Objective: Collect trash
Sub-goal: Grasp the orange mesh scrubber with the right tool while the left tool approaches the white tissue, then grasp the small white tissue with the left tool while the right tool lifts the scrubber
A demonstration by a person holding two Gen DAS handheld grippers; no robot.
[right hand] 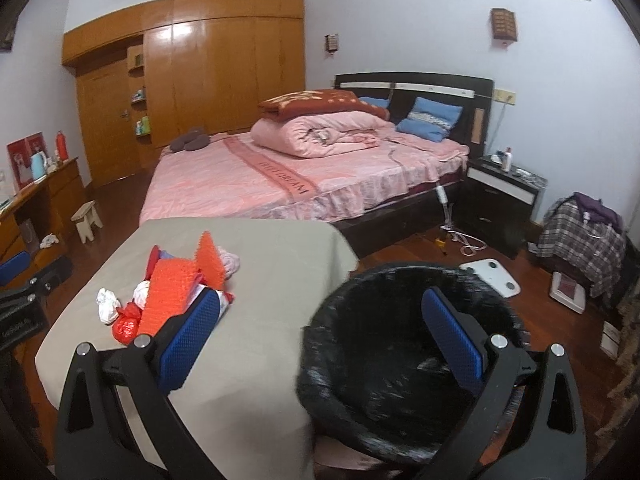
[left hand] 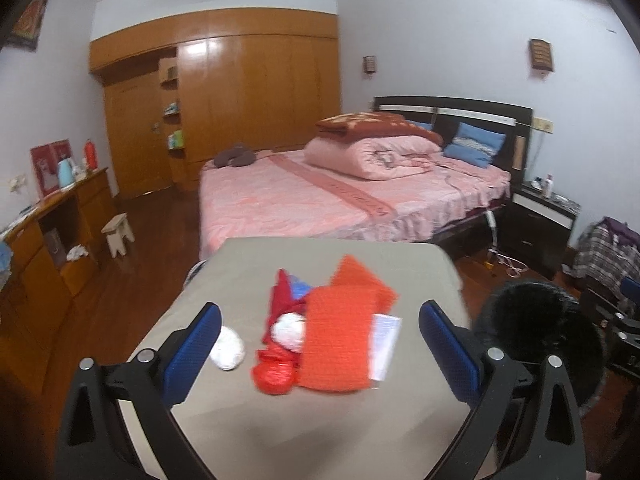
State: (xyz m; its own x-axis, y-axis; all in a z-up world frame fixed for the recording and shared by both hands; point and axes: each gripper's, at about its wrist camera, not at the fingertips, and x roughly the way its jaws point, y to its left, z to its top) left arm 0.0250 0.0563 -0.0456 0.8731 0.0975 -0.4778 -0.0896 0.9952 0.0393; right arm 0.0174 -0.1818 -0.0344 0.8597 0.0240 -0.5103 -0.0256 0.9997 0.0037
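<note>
**Asker:** So, what do you have in front of you, biggest thing first?

**Me:** Well, the grey table (left hand: 248,264) fills the lower middle of my left view. Off its edge at about three o'clock stands the bin with a black liner (right hand: 404,364), which my right camera looks straight down into. The trash pile (left hand: 320,332) sits mid-table at twelve o'clock from my left gripper (left hand: 320,344): orange mesh sheets (left hand: 340,344), a knotted red bag (left hand: 274,376) at the near edge, and a white crumpled wad (left hand: 228,346) just beside the left pad.

**Asker:** Where could this go wrong?

**Me:** As I judge it, the pile is loose and overlapping. If I close on the mesh alone, it may drag the red bag or the paper under it off the table. The wad is light and could be knocked aside by the left pad.

**Asker:** And your hands?

**Me:** My left gripper hovers low over the pile, tilted forward, jaws spread wide and holding nothing. My right gripper (right hand: 320,340) hangs over the table corner and bin rim, equally wide and empty.
</note>
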